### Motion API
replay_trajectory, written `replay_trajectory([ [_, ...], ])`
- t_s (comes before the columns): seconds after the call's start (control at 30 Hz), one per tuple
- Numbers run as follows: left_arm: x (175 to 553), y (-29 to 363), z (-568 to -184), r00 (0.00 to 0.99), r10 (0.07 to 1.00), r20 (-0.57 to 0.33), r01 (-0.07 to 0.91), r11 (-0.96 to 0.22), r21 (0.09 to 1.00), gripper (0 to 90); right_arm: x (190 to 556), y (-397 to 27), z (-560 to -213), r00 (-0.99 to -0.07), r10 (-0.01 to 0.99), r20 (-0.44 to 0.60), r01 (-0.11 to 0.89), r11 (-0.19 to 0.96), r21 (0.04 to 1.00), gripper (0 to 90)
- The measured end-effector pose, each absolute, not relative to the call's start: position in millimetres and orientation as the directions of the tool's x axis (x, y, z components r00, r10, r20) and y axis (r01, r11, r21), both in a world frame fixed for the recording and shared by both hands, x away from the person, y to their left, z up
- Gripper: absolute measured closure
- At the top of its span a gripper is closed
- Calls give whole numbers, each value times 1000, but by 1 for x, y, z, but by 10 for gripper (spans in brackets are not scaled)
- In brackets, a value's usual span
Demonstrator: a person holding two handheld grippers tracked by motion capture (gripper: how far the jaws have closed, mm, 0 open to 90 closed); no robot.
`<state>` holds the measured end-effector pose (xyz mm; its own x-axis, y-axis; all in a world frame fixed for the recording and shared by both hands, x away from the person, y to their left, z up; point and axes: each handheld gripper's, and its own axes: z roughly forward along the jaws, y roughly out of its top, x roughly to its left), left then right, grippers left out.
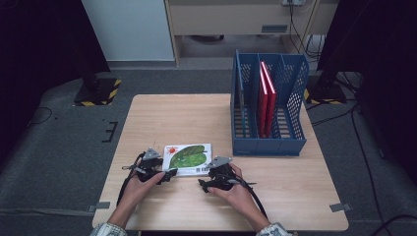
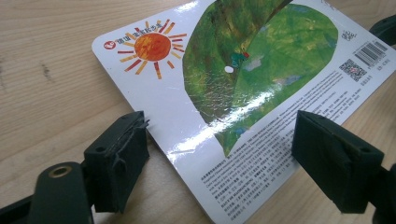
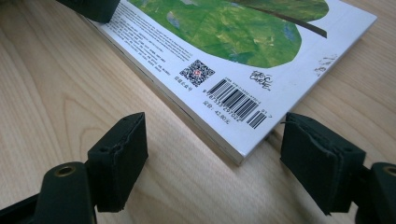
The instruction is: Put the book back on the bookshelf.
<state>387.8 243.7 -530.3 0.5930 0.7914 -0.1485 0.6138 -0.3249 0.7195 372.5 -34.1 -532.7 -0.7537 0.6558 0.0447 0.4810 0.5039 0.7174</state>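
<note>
On the pale wooden table [image 1: 196, 118], a blue perforated plastic file rack [image 1: 268, 110] with two upright red books [image 1: 265, 98] in its middle compartment is seen well apart from the flat white picture book with a green leaf and orange sun on its cover [image 1: 187, 158], which is laid near the table's front edge with bare wood around it. The left gripper [image 1: 164, 176] is held low at the book's left corner and the right gripper [image 1: 206, 184] at its barcode corner, both hands resting on the table. Both pairs of jaws are spread apart, astride a corner, nothing being pinched.
</note>
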Motion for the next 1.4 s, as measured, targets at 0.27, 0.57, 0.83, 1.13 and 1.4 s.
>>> replay_trajectory([
  [0.27,371,233,-529,634,760,-141,601,-370,708,177,353,-48,-531,-758,651,36,480,520,707,254],
  [0.57,350,221,-526,642,754,-136,605,-390,694,173,325,-59,-529,-766,643,25,474,537,698,248],
  [0.83,351,223,-526,665,735,-136,595,-411,691,161,325,-58,-531,-766,643,7,466,547,695,240],
  [1.13,362,227,-517,681,726,-94,551,-424,718,159,330,-54,-533,-755,655,5,467,534,705,168],
  [1.4,391,227,-508,719,693,-57,518,-479,708,137,331,-53,-535,-750,661,6,468,524,712,151],
])
